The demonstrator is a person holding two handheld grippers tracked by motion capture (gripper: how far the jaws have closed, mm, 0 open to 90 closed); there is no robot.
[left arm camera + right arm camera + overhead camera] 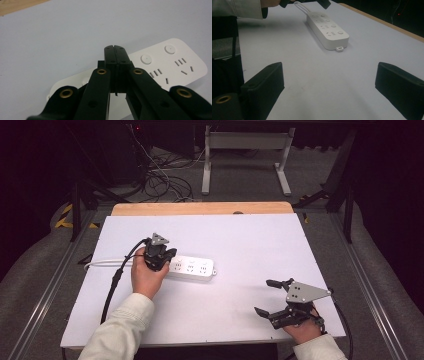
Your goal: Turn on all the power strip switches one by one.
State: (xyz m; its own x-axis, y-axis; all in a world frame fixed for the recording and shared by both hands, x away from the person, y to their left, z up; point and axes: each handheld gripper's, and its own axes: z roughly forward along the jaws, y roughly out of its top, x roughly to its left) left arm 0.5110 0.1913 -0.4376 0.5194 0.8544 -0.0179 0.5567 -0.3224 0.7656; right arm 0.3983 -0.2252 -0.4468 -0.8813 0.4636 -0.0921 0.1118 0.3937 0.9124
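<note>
A white, smooth plastic power strip [191, 268], oblong with rounded corners, lies flat on the matte white table [250, 245], left of centre, its round buttons and slotted sockets facing up. The left gripper [161, 258] hovers over its cable end, jaws pressed together, empty. The right gripper [270, 297] rests well apart near the table's front edge, jaws spread wide.

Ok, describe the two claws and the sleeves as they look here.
Both are black two-jaw tools. The left claw has small brass-ringed holes along its black links and a little grey three-cornered plate on top; a black cable trails from it. The right claw carries a larger grey three-cornered plate with small holes. Both sleeves are pale cream.
</note>
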